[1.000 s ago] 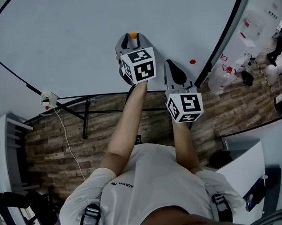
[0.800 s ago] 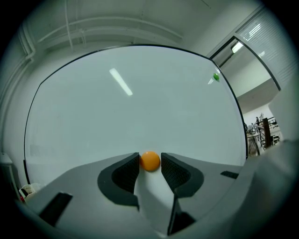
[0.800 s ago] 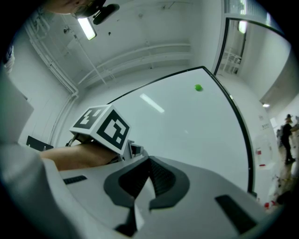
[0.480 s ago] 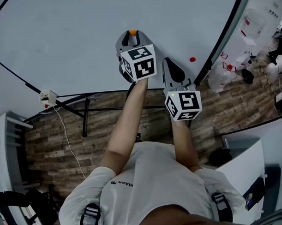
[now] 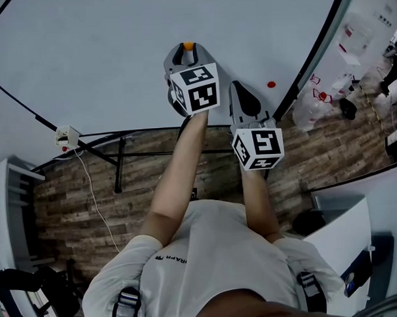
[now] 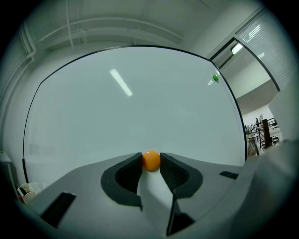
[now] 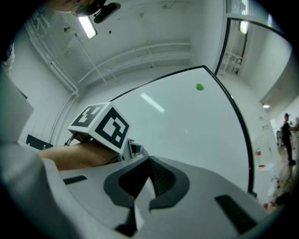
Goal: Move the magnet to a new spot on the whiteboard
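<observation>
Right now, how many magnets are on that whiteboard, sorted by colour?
orange magnet: 1
red magnet: 1
green magnet: 1
Total on the whiteboard: 3

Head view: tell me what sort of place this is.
Probably an office or lab workroom, going by the large whiteboard, the wood-plank floor and the strip light on a bare ceiling.
</observation>
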Demonstrator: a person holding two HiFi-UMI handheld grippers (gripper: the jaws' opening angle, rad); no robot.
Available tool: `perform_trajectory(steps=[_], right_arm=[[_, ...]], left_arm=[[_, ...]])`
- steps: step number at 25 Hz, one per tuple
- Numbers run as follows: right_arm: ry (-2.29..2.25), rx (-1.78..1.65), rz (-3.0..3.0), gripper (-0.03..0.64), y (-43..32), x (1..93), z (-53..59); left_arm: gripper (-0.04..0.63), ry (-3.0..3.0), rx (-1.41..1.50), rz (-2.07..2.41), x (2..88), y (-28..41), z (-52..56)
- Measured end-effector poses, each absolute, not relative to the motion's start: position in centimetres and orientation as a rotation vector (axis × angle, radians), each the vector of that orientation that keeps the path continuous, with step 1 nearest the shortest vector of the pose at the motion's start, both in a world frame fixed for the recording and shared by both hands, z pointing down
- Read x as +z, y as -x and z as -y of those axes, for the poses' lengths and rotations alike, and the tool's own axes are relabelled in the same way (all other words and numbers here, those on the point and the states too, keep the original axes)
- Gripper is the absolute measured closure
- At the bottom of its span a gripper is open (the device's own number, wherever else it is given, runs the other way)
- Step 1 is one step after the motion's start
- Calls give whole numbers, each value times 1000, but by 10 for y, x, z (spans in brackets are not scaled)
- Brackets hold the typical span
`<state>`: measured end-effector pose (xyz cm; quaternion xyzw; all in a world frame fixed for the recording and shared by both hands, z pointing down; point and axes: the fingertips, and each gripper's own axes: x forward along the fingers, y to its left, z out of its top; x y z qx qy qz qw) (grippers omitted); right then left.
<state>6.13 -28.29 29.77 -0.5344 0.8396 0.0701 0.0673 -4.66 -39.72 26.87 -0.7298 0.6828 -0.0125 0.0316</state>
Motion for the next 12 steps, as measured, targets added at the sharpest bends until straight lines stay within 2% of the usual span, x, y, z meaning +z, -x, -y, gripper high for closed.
perform_trajectory(steps=[12], right_arm=[[1634,231,-2530,604,-62,296,277]], left_arm=[[476,2277,-32,-2085,268,48,395]])
